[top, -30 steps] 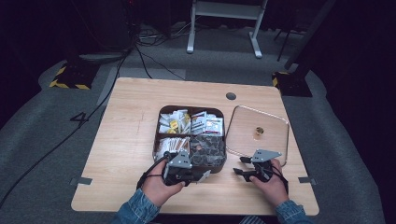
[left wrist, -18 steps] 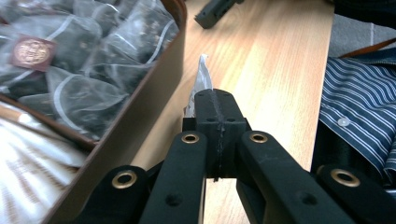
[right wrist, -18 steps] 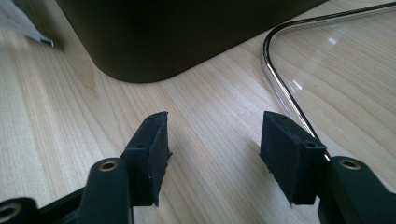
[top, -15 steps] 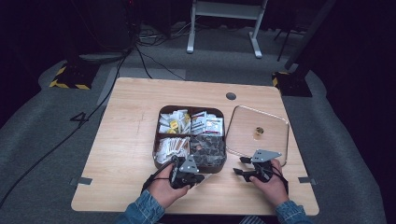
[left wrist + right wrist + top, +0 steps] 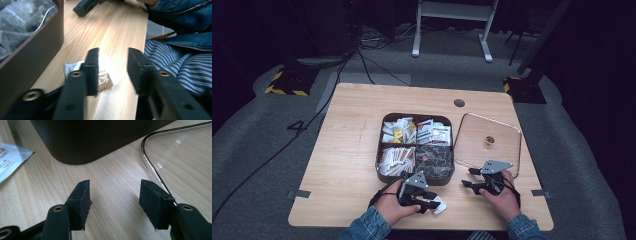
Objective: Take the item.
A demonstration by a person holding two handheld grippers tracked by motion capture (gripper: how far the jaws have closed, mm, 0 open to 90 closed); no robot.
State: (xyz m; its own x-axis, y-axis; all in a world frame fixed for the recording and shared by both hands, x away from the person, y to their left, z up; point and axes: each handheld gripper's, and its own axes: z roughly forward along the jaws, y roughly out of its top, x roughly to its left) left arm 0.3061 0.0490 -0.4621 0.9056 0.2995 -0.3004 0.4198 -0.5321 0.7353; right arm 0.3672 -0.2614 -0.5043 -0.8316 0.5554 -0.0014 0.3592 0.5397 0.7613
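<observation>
Sachet (image 5: 106,75) now lies loose on the table (image 5: 347,150) before the box (image 5: 414,181); left gripper (image 5: 112,67) jaws, just opened, straddle it. Release judged complete. Right gripper (image 5: 113,202) idles, half-open, empty.

light wooden table (image 5: 347,150), round dark grommet (image 5: 459,103) near its far edge. on it: dark brown compartment box (image 5: 384,175) at centre, clear lid (image 5: 507,135) with brass knob flat beside it, small white packet (image 5: 439,205) near the front edge. grey tape tabs at both sides.
</observation>
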